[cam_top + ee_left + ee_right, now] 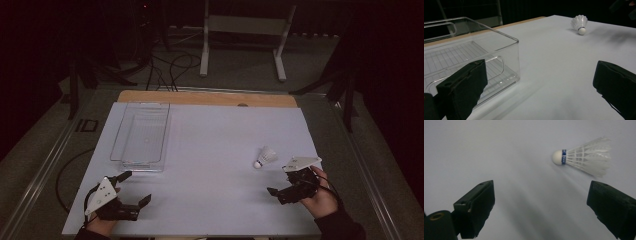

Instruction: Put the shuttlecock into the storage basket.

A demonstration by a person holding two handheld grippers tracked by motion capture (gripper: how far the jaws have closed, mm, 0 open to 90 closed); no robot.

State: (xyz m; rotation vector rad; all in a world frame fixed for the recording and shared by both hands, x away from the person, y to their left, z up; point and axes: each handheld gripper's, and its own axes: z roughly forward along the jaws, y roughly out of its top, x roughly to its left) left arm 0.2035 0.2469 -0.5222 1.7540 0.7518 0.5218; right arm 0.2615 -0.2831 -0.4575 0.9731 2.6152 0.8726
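The shuttlecock (265, 157) lies on its side on the white tabletop (215, 165), toward the right edge and nearer the front edge than the back. Its white cork head points toward the front-left corner; the feather skirt points toward the back-right corner.

The right claw (282, 181) is held just above the tabletop near the front-right corner, with its jaws set wide apart and nothing between them. The shuttlecock rests just beyond the claw, on the side toward the back edge, near but not touching. In the right gripper view the shuttlecock (584, 157) sits ahead of the right claw (541, 207) and offset toward the right-hand jaw, outside the gap. A blue band circles the cork head where the skirt begins.

The left claw (136, 187) is held near the front-left corner, jaws likewise wide apart and holding nothing. It is well apart from the shuttlecock. In the left gripper view the shuttlecock (580, 24) appears far ahead of the left claw (539, 85), across the bare tabletop.

A clear plastic bin (142, 135) stands on the left half of the tabletop, between the left claw and the back edge. Its near corner (509, 60) lies just beyond the left-hand jaw of the left claw.
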